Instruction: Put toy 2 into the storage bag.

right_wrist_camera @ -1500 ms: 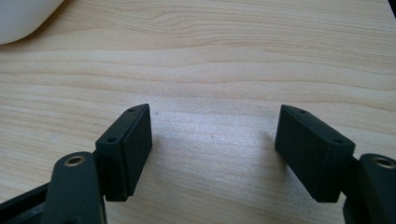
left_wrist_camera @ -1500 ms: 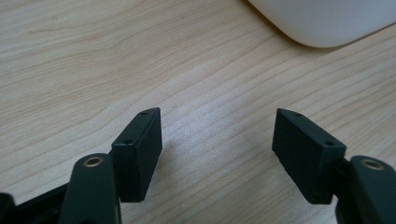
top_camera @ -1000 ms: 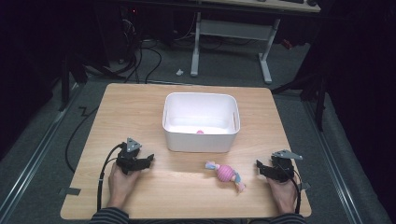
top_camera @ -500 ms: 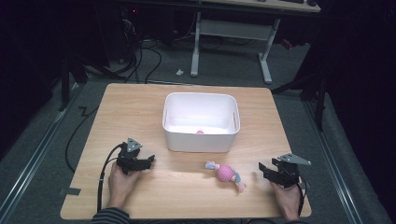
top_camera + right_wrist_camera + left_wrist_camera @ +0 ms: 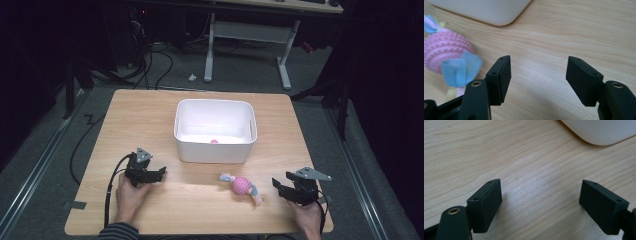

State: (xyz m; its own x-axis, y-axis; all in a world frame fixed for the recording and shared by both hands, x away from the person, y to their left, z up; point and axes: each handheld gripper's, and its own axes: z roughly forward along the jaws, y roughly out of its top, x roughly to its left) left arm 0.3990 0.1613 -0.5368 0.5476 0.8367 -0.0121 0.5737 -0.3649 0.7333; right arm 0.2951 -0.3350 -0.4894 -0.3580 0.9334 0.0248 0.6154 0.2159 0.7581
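Left gripper (image 5: 161, 173) rests near desk's front-left corner, jaws just opening, now spread wide, nothing between them. Right gripper (image 5: 278, 187) sits near front-right corner, jaws spread, empty. Pink knobbly toy (image 5: 241, 185) with blue ribbon lies on desk (image 5: 150, 107) near front edge, just beside right gripper. White bin (image 5: 215, 131) stands at centre.

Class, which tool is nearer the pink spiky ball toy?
Right. The right tool sits just right of the pink ball toy; the left tool lies farther off to its left.
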